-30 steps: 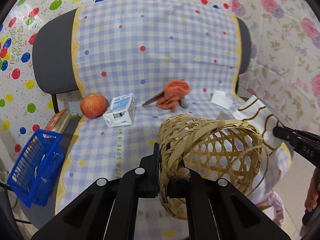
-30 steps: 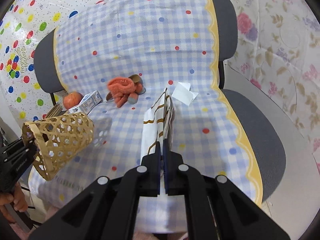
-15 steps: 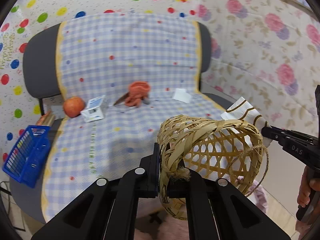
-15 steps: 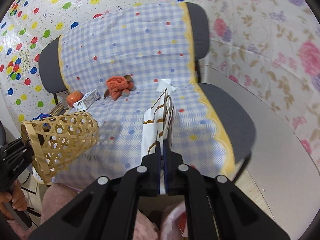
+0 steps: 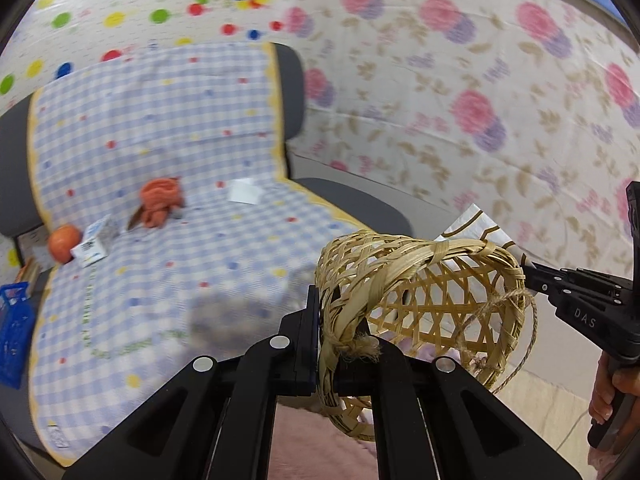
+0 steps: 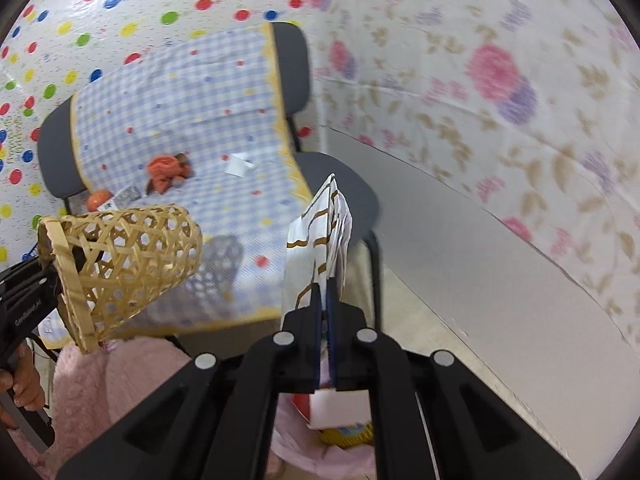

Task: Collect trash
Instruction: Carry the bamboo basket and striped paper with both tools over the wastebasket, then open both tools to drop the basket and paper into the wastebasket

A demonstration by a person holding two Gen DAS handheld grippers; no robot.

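1. Looking along the left wrist view, the left gripper (image 5: 326, 344) is seen clenched on the rim of the woven basket (image 5: 420, 292), held on its side above the chair's front edge. Beyond the basket, the wrapper (image 5: 480, 226) is pinched by the right gripper (image 5: 526, 270).
2. In the right wrist view, the right gripper (image 6: 325, 300) is clamped on the wrapper (image 6: 316, 240), beside the basket (image 6: 128, 256). The carrying step is judged under way; next, a pink bin (image 6: 320, 456) below is probably to be aimed for.
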